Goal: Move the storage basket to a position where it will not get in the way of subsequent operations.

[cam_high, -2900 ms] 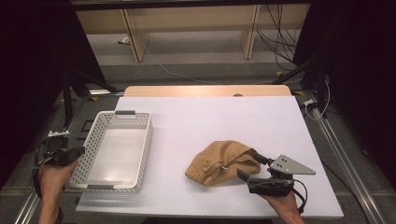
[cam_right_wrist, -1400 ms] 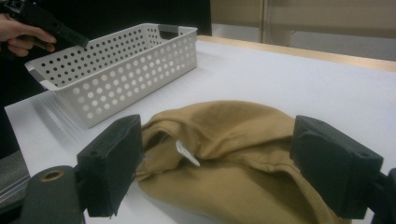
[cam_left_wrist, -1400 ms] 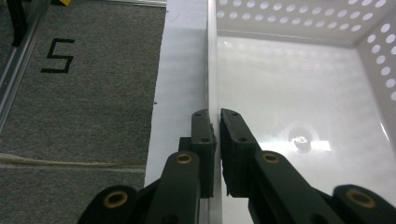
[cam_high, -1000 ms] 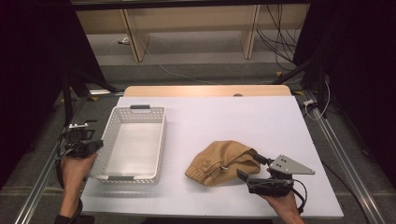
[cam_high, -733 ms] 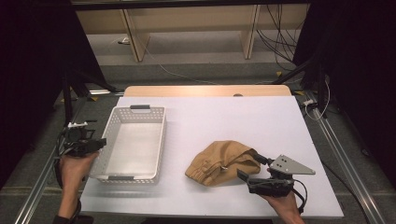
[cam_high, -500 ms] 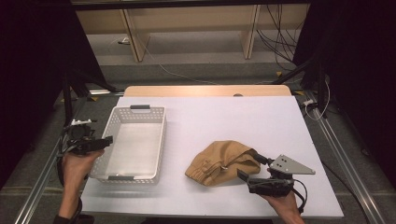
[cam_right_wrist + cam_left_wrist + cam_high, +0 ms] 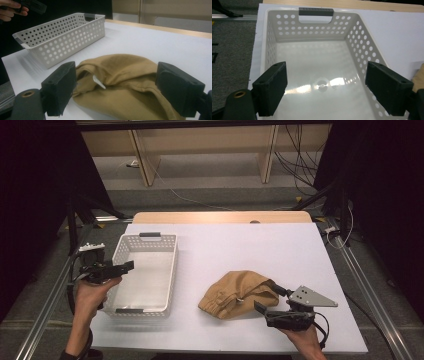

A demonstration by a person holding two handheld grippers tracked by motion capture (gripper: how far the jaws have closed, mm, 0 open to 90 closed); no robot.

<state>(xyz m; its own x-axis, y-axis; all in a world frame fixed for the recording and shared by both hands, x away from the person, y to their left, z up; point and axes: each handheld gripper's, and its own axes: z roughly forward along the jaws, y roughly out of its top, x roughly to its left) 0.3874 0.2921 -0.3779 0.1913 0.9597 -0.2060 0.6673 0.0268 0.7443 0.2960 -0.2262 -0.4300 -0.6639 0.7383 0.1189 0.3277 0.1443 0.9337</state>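
From my right gripper (image 7: 272, 311), the tan cloth (image 7: 237, 292) lies just ahead, a crumpled mound on the white counter (image 7: 250, 250), and this hand is far the nearer to it. In the right gripper view the cloth (image 7: 120, 80) bulges up between the two fingers (image 7: 60, 87), which stand wide apart on either side of it. I cannot tell whether the pads brush the fabric; they do not look clamped on it. The mound's long axis runs roughly across the gap between the fingers, so closing as they stand would pinch it end to end. I judge a bite on the near folded edge, by the small white tag (image 7: 99, 82), would hold better.

Left of the cloth, well apart from it, sits the white perforated basket (image 7: 165, 270), its long axis running away from me, its grey handles at the near and far ends. It is empty.

My left gripper (image 7: 125, 266) hangs over the basket's left wall. Its jaws have just been opening, and in the left gripper view the fingers (image 7: 270, 90) stand wide apart with nothing between them, only the basket's bare floor (image 7: 319, 72) below and beyond.

So the coming move turns on the cloth travelling leftward to the basket, and I judge it falls to the right hand.
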